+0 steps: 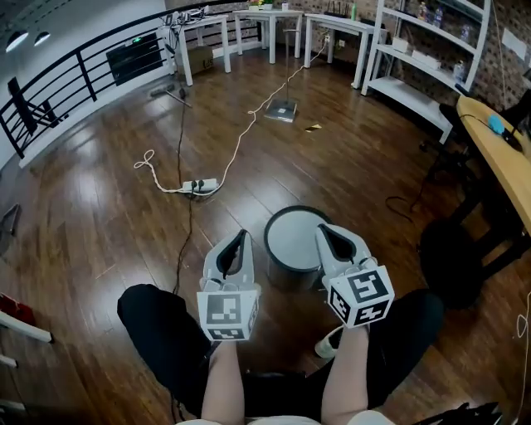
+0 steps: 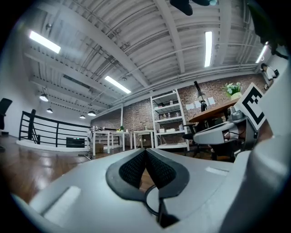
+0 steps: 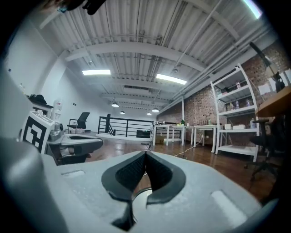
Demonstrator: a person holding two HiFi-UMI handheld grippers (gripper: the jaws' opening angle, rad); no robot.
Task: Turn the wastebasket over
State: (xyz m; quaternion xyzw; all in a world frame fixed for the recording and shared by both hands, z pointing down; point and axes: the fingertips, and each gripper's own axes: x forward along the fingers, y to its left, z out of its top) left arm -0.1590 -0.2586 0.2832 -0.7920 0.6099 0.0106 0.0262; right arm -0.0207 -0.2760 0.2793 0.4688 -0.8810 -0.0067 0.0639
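The wastebasket (image 1: 294,241) is a round dark bin with a pale top face, standing on the wooden floor just ahead of my knees. My left gripper (image 1: 241,235) hovers beside its left rim and my right gripper (image 1: 322,230) over its right rim. Both point level and away from me, and both are shut with nothing held. In the left gripper view the ribbed pads (image 2: 134,168) meet at the tip, with a dark arc of the bin's rim (image 2: 151,202) below them. The right gripper view shows its pads (image 3: 159,173) closed over a pale arc of the bin (image 3: 141,193).
A power strip (image 1: 199,186) with trailing cables lies on the floor ahead on the left. White tables (image 1: 274,21) and a shelf rack (image 1: 423,58) stand at the back. A wooden desk (image 1: 506,158) and a black chair (image 1: 460,257) stand at the right. A railing (image 1: 75,75) runs along the left.
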